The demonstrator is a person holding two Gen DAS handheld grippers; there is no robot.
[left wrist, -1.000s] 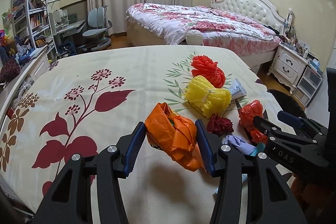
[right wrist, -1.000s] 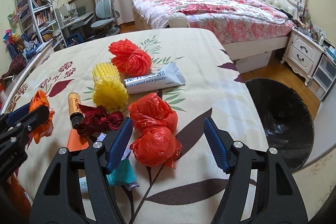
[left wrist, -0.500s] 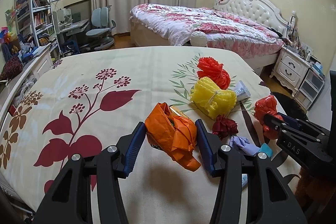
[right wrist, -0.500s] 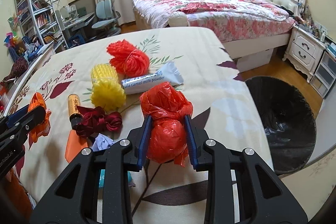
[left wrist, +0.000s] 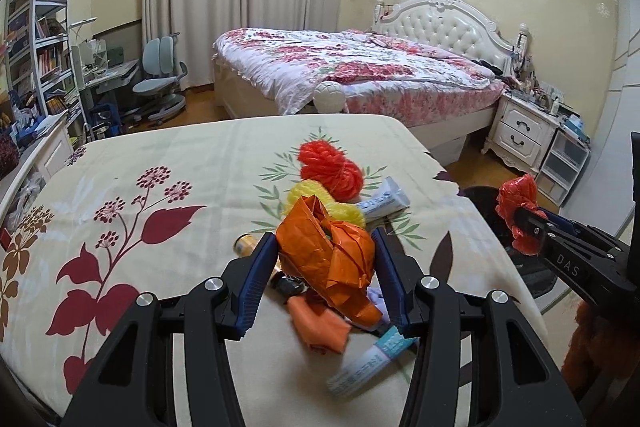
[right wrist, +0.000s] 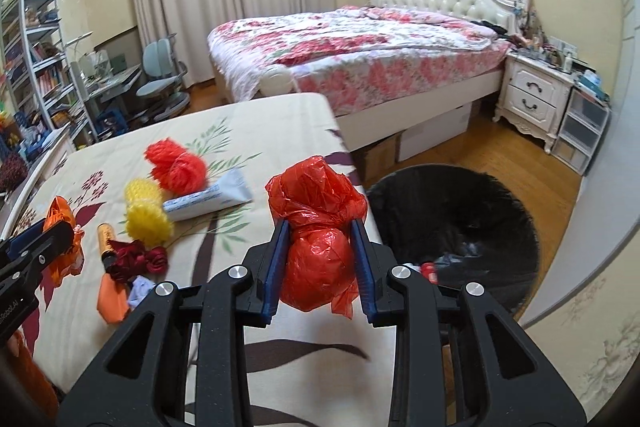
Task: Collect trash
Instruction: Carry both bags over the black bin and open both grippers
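On the floor to the right of the flowered bed (right wrist: 304, 379) stands the black bin (right wrist: 480, 203), its liner already holding a few scraps. Loose trash lies on the bedcover: red mesh (right wrist: 176, 167), yellow mesh (right wrist: 146, 213), a white tube (right wrist: 208, 197), a dark red bow (right wrist: 138, 259).

Both bags are crumpled plastic film, so they should be light, soft and springy; a pinch across the bulging middle looks safest, since thin film can slip out at a loose edge.

The right hand-held gripper (right wrist: 320, 263) pinches the red bag (right wrist: 320, 227) at its waist and holds it above the bed's right edge, near the bin. Its jaws were spread around the bag a second ago and have just closed on it; the bag has left the cover.

The left hand-held gripper (left wrist: 326, 277) squeezes the orange bag (left wrist: 328, 259), its width unchanged, but the bag is now carried rightward, over the pile.
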